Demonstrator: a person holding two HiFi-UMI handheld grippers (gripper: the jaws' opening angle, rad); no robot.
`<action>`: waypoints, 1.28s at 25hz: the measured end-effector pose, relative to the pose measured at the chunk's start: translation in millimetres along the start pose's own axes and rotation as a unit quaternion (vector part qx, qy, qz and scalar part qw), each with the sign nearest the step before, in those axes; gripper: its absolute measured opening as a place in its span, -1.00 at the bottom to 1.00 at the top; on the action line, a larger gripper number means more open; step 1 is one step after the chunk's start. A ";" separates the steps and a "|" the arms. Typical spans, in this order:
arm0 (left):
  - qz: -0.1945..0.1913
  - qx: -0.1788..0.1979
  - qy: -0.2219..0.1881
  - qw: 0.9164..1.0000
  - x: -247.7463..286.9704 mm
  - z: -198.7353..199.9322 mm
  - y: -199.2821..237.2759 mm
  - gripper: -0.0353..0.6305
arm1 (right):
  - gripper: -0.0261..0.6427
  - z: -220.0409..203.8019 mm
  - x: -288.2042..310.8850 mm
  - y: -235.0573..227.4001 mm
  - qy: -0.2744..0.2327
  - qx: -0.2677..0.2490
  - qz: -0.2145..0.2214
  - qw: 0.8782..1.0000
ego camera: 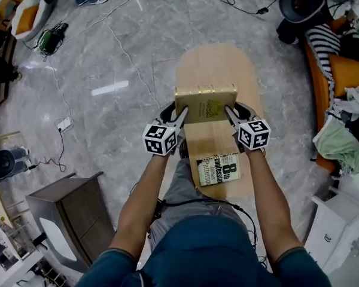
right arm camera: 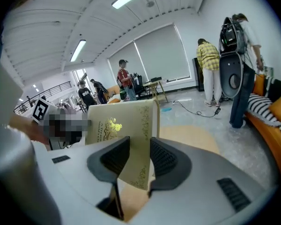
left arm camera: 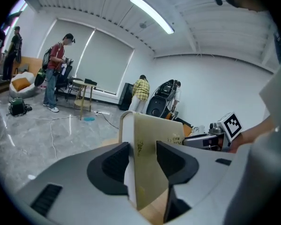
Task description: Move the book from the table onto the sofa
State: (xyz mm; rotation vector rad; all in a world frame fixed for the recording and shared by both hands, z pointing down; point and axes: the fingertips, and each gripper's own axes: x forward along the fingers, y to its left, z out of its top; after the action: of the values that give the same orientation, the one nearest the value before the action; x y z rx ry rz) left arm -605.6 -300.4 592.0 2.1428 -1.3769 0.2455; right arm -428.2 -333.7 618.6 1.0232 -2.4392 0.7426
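Observation:
A thick beige book point(ego camera: 206, 103) with gold print hangs above the oval wooden table point(ego camera: 218, 64), spine toward me. My left gripper point(ego camera: 180, 113) is shut on its left end and my right gripper point(ego camera: 230, 112) on its right end. In the left gripper view the pads press both covers of the book point(left arm camera: 152, 144), which stands on edge between the jaws of the left gripper point(left arm camera: 143, 161). The right gripper view shows the same grip by the right gripper point(right arm camera: 139, 161) on the book point(right arm camera: 114, 125). The orange sofa point(ego camera: 323, 82) runs along the right edge of the head view.
A second book point(ego camera: 219, 169) with a white cover lies on the table's near end. Clothes point(ego camera: 347, 136) and cushions are heaped on the sofa. A dark cabinet point(ego camera: 72, 211) stands at lower left. Cables and a power strip point(ego camera: 64, 124) cross the marble floor. Several people stand further off.

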 end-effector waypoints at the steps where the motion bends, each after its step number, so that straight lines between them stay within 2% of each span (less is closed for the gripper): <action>1: 0.000 0.007 -0.009 1.000 -5.2 8.6 -6.6 -0.35 | -0.49 7.6 -7.8 2.7 -0.010 -0.004 0.001 1.000; 8: -0.010 0.066 -0.077 0.995 -40.5 75.6 -56.1 -0.35 | -0.50 64.5 -71.4 22.9 -0.088 -0.032 -0.010 0.996; 17: -0.019 0.122 -0.144 0.982 -108.4 128.0 -136.5 -0.36 | -0.51 113.4 -173.8 60.0 -0.174 -0.075 -0.018 0.982; 25: -0.019 0.160 -0.200 0.966 -168.0 155.0 -213.6 -0.36 | -0.53 134.0 -268.4 89.1 -0.237 -0.106 -0.012 0.966; 28: -0.011 0.177 -0.217 0.960 -204.2 159.1 -227.1 -0.36 | -0.54 137.6 -290.7 115.5 -0.257 -0.116 0.000 0.959; 32: 0.006 0.182 -0.245 0.952 -257.5 162.2 -236.0 -0.36 | -0.56 144.7 -317.2 160.0 -0.281 -0.136 0.023 0.950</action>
State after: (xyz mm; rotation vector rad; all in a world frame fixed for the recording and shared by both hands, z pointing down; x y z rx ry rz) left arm -538.5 -119.6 258.7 2.6234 -1.7249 -0.0422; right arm -359.7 -157.6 284.8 1.1888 -2.9371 0.1109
